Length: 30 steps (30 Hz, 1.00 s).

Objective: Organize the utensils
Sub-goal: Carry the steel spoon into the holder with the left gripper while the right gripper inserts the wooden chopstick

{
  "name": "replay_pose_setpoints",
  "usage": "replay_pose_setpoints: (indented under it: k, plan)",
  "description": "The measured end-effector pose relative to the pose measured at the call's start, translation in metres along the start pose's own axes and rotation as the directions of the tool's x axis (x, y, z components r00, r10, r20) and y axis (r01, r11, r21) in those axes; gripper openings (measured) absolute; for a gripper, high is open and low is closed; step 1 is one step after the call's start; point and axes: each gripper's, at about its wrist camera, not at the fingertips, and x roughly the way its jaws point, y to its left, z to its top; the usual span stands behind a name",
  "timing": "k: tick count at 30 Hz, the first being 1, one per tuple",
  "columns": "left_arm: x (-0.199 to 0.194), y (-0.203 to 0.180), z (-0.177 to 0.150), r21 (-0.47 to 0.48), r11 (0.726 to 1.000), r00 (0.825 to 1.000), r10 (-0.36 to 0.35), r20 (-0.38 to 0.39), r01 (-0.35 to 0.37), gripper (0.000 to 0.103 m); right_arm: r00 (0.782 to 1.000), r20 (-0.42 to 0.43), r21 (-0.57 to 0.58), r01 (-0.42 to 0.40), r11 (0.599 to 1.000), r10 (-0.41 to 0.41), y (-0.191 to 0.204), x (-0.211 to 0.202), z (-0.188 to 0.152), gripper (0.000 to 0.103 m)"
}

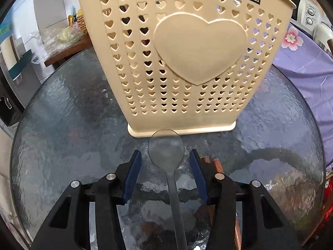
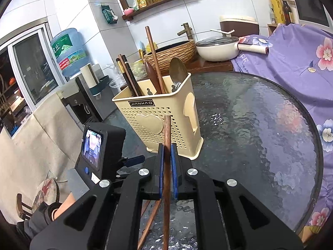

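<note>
While spoon (image 1: pixel 166 152) lies between open left claw (image 1: pixel 165 156), right claw (image 2: pixel 167 152) grips wooden stick (image 2: pixel 167 145), lower end cut off.

"JIANHAO" stands on the black label of the cream utensil holder (image 2: pixel 158 120), just ahead of the hand-held gripper (image 2: pixel 167 145).

left wrist view: close to the cream holder (image 1: pixel 183 62), angled down at the glass table (image 1: pixel 62 125). right wrist view: farther back, probably from the holder's right; both share holder and table.
</note>
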Motion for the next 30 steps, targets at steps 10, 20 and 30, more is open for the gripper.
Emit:
replay_pose_setpoints:
  k: [10,20,30]
  plan:
    - [-0.011,-0.002,-0.001,-0.023,0.999,0.999,-0.026,0.046,0.027,0.035,1.000,0.014,-0.019,-0.004,1.000,0.004,0.005,-0.003,0.001,0.007]
    - [-0.089,0.019,0.005,-0.063,0.992,0.972,-0.089,0.217,0.105,0.035,0.995,0.081,-0.077,-0.044,0.996,0.051,0.021,-0.023,0.012,0.007]
    - [-0.144,0.028,0.019,-0.056,0.985,0.936,-0.137,0.324,0.164,0.035,0.989,0.113,-0.110,-0.080,0.991,0.092,0.038,-0.042,0.036,0.007]
